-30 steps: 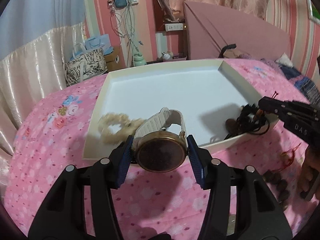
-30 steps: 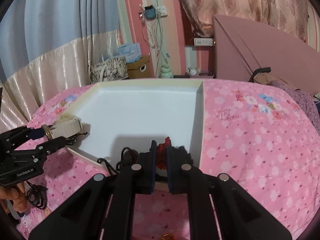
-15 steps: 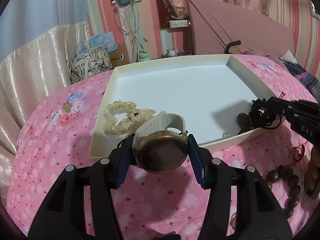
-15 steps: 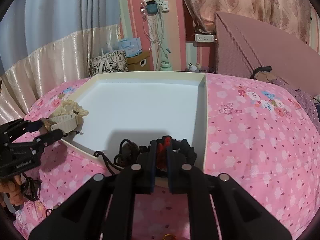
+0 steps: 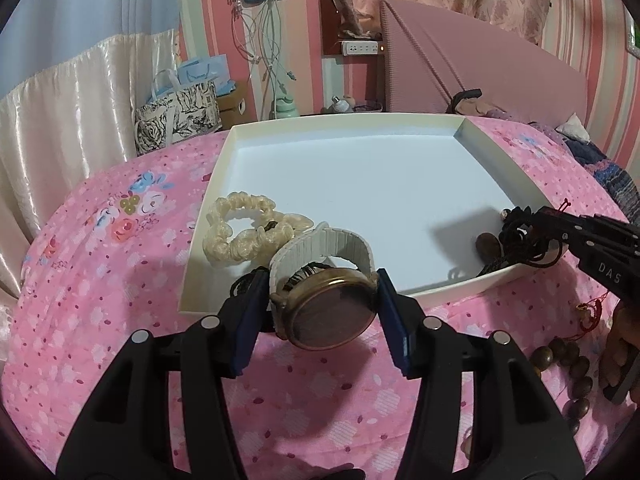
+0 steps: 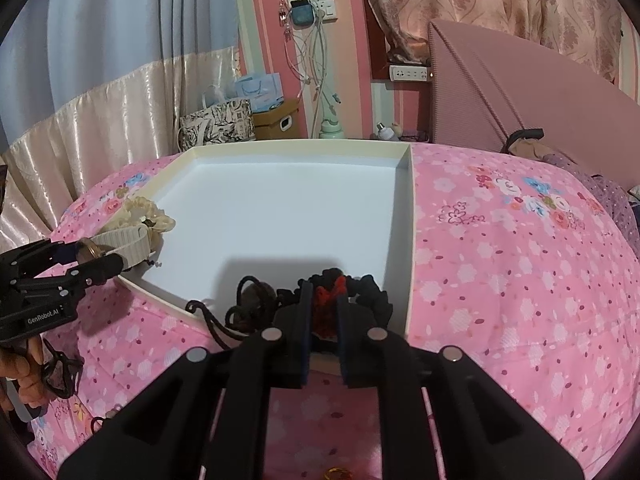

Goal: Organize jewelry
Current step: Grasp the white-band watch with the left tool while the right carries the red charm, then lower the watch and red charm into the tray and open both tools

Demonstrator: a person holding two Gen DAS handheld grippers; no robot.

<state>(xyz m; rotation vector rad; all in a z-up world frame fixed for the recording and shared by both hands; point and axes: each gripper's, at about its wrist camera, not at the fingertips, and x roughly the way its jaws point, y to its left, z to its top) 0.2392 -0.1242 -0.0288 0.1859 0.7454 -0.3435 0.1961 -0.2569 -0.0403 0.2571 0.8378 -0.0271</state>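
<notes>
Now left tool (image 5: 322, 308) pinching watch (image 5: 326, 300); right tool (image 6: 322, 312) loosening around red-black scrunchie (image 6: 340, 292).

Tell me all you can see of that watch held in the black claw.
The watch has a round, brass-coloured case with a dark glass face and a pale, ribbed strap looped behind it. It looks worn. The left gripper clamps its case from both sides, face tilted toward the camera, above the near rim of the white tray. Its strap reaches over the cream scrunchie; whether they touch is unclear.
</notes>
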